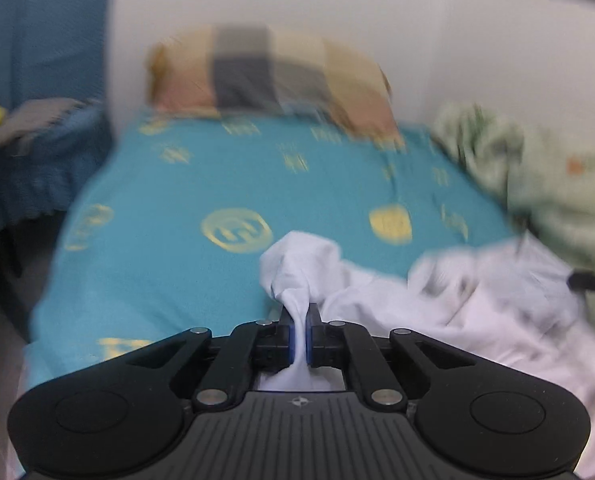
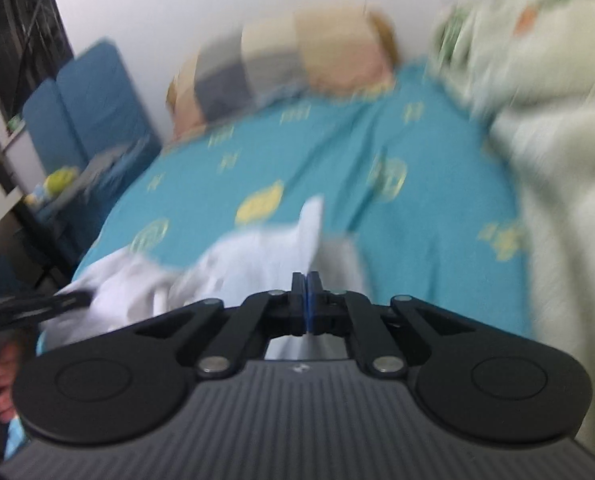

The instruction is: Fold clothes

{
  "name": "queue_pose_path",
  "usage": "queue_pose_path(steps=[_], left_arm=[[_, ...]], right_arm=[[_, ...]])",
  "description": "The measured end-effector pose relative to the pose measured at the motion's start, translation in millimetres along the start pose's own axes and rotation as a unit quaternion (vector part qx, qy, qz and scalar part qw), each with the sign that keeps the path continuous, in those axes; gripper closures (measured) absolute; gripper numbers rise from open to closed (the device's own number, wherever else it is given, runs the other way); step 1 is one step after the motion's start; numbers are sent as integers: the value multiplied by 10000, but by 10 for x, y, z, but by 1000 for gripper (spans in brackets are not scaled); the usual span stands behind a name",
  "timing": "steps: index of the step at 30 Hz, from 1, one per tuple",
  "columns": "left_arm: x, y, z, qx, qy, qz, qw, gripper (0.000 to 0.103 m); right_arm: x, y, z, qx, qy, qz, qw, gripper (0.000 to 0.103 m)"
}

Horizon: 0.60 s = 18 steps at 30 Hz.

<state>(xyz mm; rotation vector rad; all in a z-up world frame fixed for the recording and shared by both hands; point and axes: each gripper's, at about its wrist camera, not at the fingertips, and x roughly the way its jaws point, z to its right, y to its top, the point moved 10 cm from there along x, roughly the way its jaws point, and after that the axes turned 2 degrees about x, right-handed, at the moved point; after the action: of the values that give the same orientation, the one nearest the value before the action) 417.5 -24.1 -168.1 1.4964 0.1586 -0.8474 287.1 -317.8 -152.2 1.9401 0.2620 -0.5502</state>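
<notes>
1. Left gripper [image 1: 300, 312]: jaws clamped on a bunched fold of the white garment [image 1: 477, 296].
2. Right gripper [image 2: 306, 286]: jaws closed together; whether the white cloth beyond the tips is pinched cannot be told.
3. The garment lies crumpled at the near edge of the teal bed sheet [image 1: 201, 184].
4. A patchwork pillow [image 1: 265, 76] rests at the far edge.
5. A pale green blanket [image 1: 545, 184] is heaped along the right edge.

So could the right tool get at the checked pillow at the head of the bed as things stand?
Probably not right away: the right tool looks shut on the white garment, and the checked pillow lies well beyond it. The teal sheet between them looks clear, so only the grip hinders it.
</notes>
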Motion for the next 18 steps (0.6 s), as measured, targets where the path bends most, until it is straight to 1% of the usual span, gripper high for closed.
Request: queue_pose_path(steps=[3, 5, 7, 10, 12, 13, 15, 16, 18], left_arm=[[-759, 120, -202, -537, 219, 588, 9966, 98], [-1254, 107, -304, -819, 321, 844, 9925, 98], [-1731, 52, -364, -950, 490, 962, 9896, 98], [-2323, -135, -494, -1160, 688, 960, 9862, 98], [-2654, -351, -606, -1377, 840, 858, 9832, 98], [-2763, -481, -641, -1453, 930, 709, 9825, 98], [-2888, -789, -712, -1574, 1200, 246, 9799, 98], [-2943, -960, -754, -1680, 1288, 9, 9773, 97], [-2960, -1213, -799, -1925, 1253, -429, 9723, 97]], right_arm=[[-330, 264, 138, 241, -110, 507, 9984, 100], [-592, 412, 251, 391, -244, 828, 9955, 100], [-867, 524, 375, 594, -319, 1065, 9920, 100], [-1290, 583, 545, 834, -351, 1209, 9885, 100], [-1515, 537, 608, 781, -465, 1127, 9895, 100], [-1595, 485, 632, 767, -531, 1012, 9905, 100], [-1716, 334, 683, 810, -657, 700, 9921, 100], [-1754, 233, 697, 847, -689, 531, 9926, 100], [-1789, 14, 652, 707, -678, 174, 9950, 100]])
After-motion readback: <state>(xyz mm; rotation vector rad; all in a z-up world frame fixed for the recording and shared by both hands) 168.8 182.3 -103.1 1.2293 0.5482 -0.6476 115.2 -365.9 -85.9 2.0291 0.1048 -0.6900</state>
